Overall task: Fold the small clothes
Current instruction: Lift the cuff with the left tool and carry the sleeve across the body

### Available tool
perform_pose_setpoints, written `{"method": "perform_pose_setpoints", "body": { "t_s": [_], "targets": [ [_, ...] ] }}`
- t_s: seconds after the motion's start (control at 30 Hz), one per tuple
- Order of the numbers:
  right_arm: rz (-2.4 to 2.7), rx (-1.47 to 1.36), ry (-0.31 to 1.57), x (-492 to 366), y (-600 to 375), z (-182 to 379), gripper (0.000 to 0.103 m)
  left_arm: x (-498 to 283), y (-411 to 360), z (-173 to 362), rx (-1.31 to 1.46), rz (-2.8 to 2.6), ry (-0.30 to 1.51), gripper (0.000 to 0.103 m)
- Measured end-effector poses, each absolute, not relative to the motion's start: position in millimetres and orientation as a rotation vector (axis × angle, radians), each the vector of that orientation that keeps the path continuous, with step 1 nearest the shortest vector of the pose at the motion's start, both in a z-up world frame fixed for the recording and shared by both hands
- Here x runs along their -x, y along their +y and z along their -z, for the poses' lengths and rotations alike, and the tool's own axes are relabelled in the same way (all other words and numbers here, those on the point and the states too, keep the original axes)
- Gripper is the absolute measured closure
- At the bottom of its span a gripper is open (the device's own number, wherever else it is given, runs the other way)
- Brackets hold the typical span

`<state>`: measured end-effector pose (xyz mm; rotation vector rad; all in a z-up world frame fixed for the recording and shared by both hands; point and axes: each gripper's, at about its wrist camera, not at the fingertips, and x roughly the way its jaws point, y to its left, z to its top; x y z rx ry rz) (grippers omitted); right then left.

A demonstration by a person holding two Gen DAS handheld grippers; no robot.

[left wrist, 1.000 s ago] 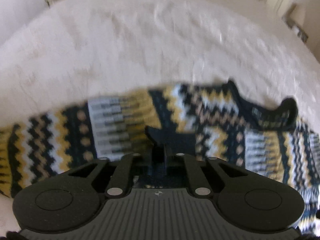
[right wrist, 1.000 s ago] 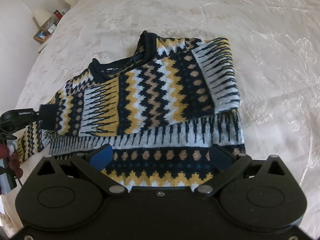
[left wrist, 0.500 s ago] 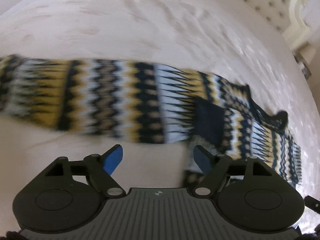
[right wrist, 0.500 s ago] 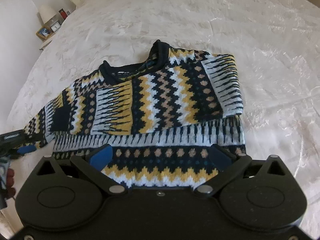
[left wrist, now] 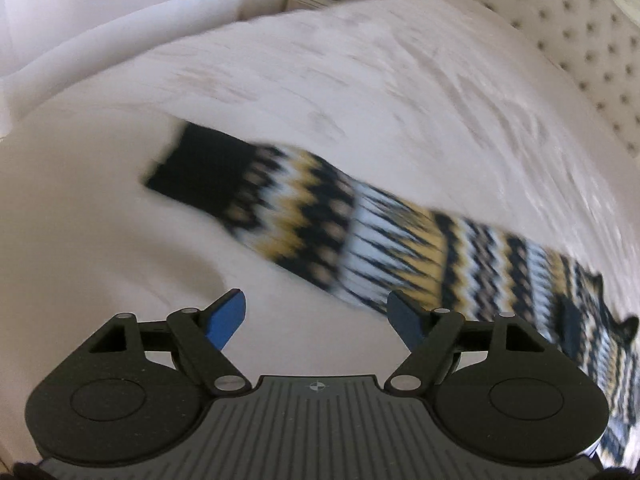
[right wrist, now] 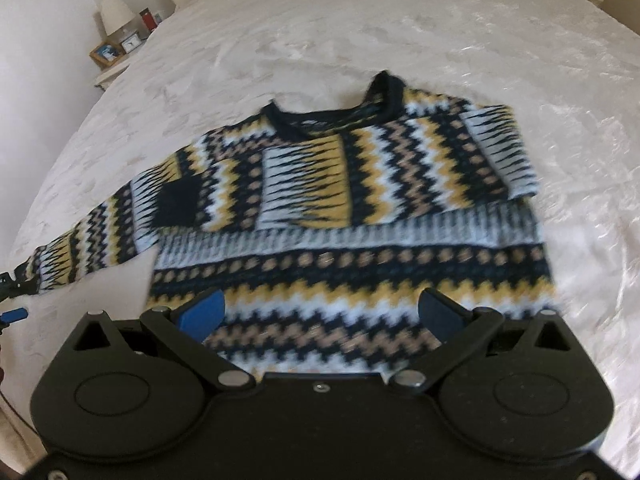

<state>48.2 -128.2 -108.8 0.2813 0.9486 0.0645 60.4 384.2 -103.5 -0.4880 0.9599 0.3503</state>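
Observation:
A knitted sweater (right wrist: 360,208) with navy, yellow, white and tan zigzags lies flat on the white bedspread (right wrist: 400,32). One sleeve is folded across the chest, and its dark cuff (right wrist: 178,204) rests near the shoulder. The other sleeve (left wrist: 380,240) stretches out sideways and ends in a dark cuff (left wrist: 196,172). My left gripper (left wrist: 316,316) hovers open just short of that sleeve, with nothing between its blue pads. The right gripper (right wrist: 320,312) stands open above the sweater's hem and holds nothing. The left gripper's tip (right wrist: 10,314) shows at the far left edge in the right wrist view.
A tufted headboard (left wrist: 580,40) stands at the bed's far right. A nightstand (right wrist: 116,52) with a lamp, clock and photo frame sits beside the bed. A white pillow-like shape (left wrist: 120,36) lies past the bed's edge. Bare bedspread surrounds the sweater.
The left gripper opened, let go of the folded sleeve's dark cuff on the chest, and swung out along the outstretched sleeve toward its cuff. The right gripper drew back and up a little.

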Motion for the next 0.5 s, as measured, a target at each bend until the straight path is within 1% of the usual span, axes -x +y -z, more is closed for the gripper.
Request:
{"method": "perform_pose_setpoints", "body": {
  "t_s": [0.27,0.5],
  "targets": [
    [-0.12,-0.271,0.951,-52.7,-69.5,102.2,0.0,-77.8,435.8,105.2,0.521,-0.365,0.91,0.026],
    [-0.168,-0.239,0.962,-60.6,-35.6,98.0,0.0,-85.7,466.2,135.1,0.633,-0.368,0.95,0.025]
  ]
}}
